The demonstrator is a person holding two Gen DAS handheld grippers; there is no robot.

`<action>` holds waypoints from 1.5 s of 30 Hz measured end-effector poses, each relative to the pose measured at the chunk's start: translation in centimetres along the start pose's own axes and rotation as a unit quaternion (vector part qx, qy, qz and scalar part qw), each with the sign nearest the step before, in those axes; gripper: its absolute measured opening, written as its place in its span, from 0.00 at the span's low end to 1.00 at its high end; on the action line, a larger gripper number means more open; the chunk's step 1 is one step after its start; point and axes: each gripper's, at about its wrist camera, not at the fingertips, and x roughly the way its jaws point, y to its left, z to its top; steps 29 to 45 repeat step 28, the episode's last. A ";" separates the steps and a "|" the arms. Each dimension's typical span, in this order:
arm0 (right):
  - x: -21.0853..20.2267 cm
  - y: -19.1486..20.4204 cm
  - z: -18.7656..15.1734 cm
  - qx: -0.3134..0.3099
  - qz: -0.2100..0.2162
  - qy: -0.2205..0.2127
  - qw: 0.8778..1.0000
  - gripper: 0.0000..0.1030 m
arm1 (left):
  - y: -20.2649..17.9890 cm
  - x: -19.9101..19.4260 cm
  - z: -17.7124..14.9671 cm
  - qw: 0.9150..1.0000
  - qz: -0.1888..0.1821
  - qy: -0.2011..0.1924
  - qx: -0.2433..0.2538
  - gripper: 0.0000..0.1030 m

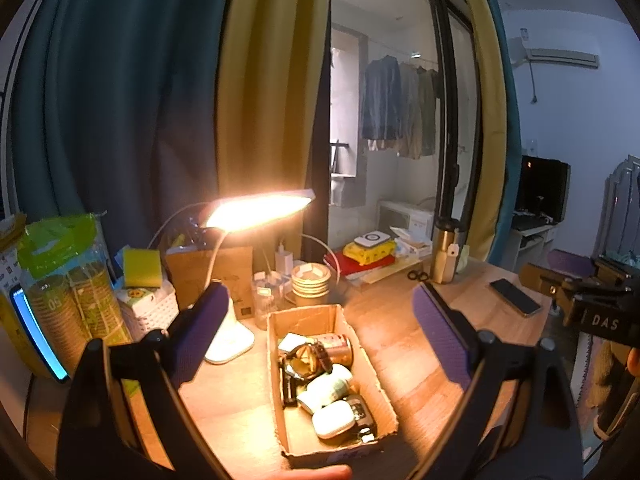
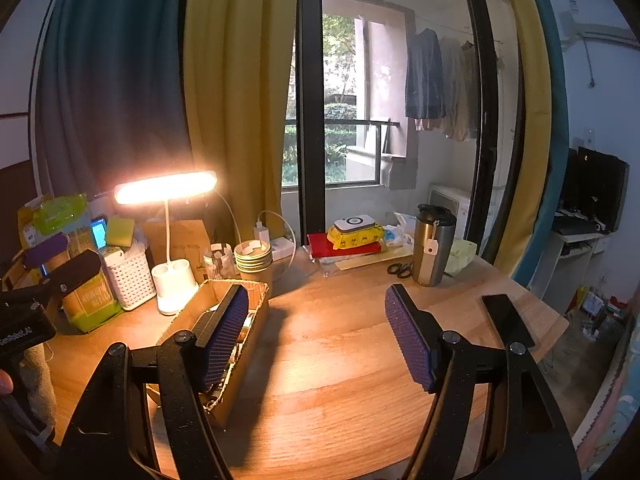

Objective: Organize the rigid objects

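Observation:
An open cardboard box (image 1: 362, 354) lies on the wooden desk (image 1: 396, 320). It holds several small rigid objects: a brown can (image 1: 334, 349), a watch (image 1: 306, 360), a white earbud case (image 1: 333, 419) and dark gadgets. My left gripper (image 1: 320, 336) hovers above the box, open and empty. My right gripper (image 2: 316, 340) is open and empty over bare desk (image 2: 328, 360), to the right of the box (image 2: 248, 332), whose inside is mostly hidden by the left finger.
A lit desk lamp (image 1: 258, 212) stands behind the box. Stacked paper cups (image 1: 310, 280), a white basket (image 1: 150, 312), a steel tumbler (image 2: 434, 244), scissors (image 2: 400, 269), a phone (image 2: 506, 318) and books (image 2: 346, 246) sit along the desk's back and right.

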 end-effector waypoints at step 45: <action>1.7 0.0 -0.6 -0.004 0.003 0.018 1.000 0.72 | 0.4 1.5 -0.7 1.000 0.001 0.014 -0.007 0.91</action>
